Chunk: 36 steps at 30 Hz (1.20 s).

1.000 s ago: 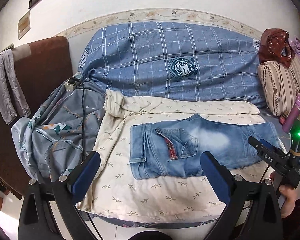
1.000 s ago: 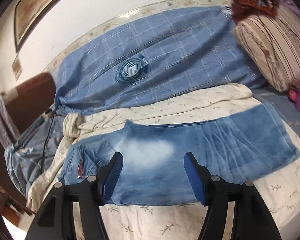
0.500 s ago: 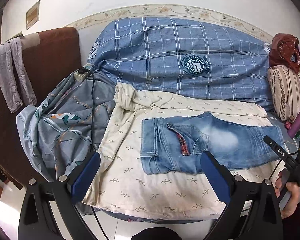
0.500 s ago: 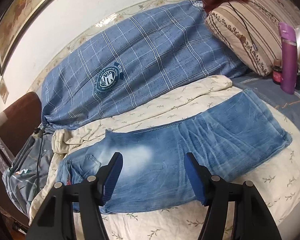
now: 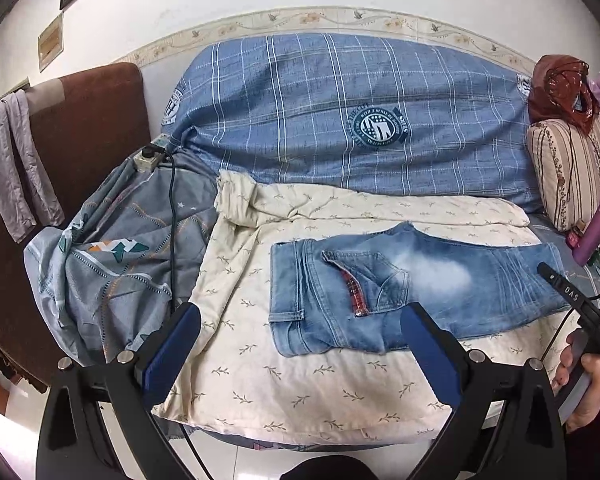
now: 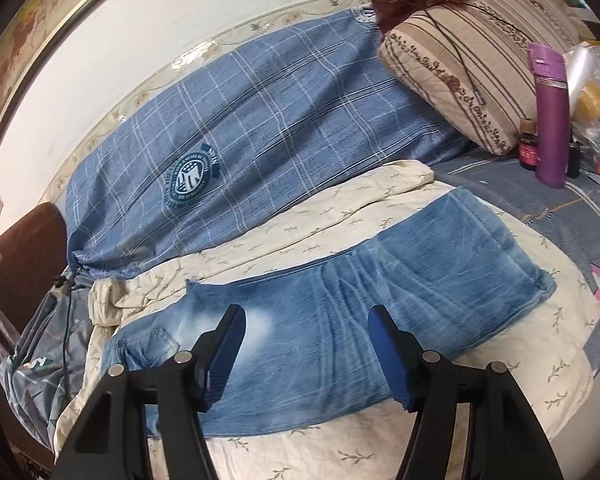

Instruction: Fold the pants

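Observation:
Faded blue jeans (image 5: 416, 288) lie flat on a cream leaf-print sheet (image 5: 300, 380), waistband to the left, legs stacked and reaching right. In the right wrist view the jeans (image 6: 380, 300) run from lower left to the hem at right. My left gripper (image 5: 300, 320) hovers open above the sheet near the waistband, nothing between its blue pads. My right gripper (image 6: 304, 316) hovers open above the middle of the jeans, holding nothing. The right tool, held in a hand (image 5: 584, 384), shows at the right edge of the left wrist view.
A blue plaid bundle (image 5: 340, 120) lies behind the sheet by the wall. A grey quilt (image 5: 112, 264) with a power strip (image 5: 150, 156) and cable lies left. A striped pillow (image 6: 468, 48), purple bottle (image 6: 552, 120) and small jars stand at right.
The right gripper has moved right along the jeans and rolled, so the hem and bottle now show more fully. The left view has drifted, so the jeans sit further right in it.

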Tool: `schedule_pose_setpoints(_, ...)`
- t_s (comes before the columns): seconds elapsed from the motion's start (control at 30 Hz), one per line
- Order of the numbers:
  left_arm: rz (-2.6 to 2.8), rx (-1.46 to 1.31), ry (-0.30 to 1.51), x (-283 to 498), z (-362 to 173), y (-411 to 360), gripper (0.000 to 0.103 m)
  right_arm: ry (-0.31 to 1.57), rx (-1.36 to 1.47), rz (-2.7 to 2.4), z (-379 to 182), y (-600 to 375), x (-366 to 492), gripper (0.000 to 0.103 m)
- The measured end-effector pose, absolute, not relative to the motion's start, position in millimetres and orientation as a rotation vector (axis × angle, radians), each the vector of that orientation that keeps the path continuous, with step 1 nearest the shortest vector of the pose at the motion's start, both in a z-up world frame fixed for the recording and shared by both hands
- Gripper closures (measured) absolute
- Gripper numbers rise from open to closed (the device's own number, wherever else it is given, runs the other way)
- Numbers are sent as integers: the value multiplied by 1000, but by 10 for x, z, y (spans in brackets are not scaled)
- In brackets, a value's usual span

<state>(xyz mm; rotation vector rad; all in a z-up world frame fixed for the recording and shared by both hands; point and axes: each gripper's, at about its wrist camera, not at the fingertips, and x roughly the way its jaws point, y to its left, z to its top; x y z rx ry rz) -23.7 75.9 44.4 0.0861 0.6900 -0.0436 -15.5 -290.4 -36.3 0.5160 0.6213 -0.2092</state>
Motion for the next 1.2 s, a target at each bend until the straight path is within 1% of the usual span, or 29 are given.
schedule_pose_setpoints(0.2, -32, 67, 720, -146, 343, 771, 3, 612, 548, -221, -349, -2961, -193, 36)
schedule_pose_setpoints(0.4, -18, 103, 752, 17, 188, 659, 3, 600, 551, -196, -303, -3002, -181, 36)
schedule_pose_setpoints(0.5, -1, 132, 777, 151, 75, 592, 3, 632, 570, -181, -337, -3075, -136, 36)
schedule_pose_setpoints(0.67, 23, 106, 815, 479, -86, 530, 3, 733, 613, -78, -456, -3263, 96, 36)
schedule_pose_setpoints(0.87, 5, 67, 831, 894, -296, 441, 3, 769, 719, -7, -666, -3584, 279, 36)
schedule_pose_setpoints(0.97, 0, 41, 852, 1068, -441, 446, 3, 780, 710, -37, -747, -3706, 289, 36)
schedule_pose_setpoints(1.0, -5, 32, 861, 1127, -501, 446, 3, 780, 716, -44, -770, -3742, 280, 37)
schedule_pose_setpoints(1.03, -5, 29, 869, 1178, -551, 446, 3, 779, 724, -53, -793, -3788, 267, 41)
schedule_pose_setpoints(1.07, 1, 28, 878, 1231, -603, 449, 3, 780, 722, -64, -807, -3817, 262, 47)
schedule_pose_setpoints(1.17, 23, 26, 919, 1351, -764, 475, 3, 802, 702, -116, -875, -3889, 305, 55)
schedule_pose_setpoints(1.2, 27, 37, 947, 1392, -842, 478, 3, 817, 702, -131, -914, -3909, 338, 56)
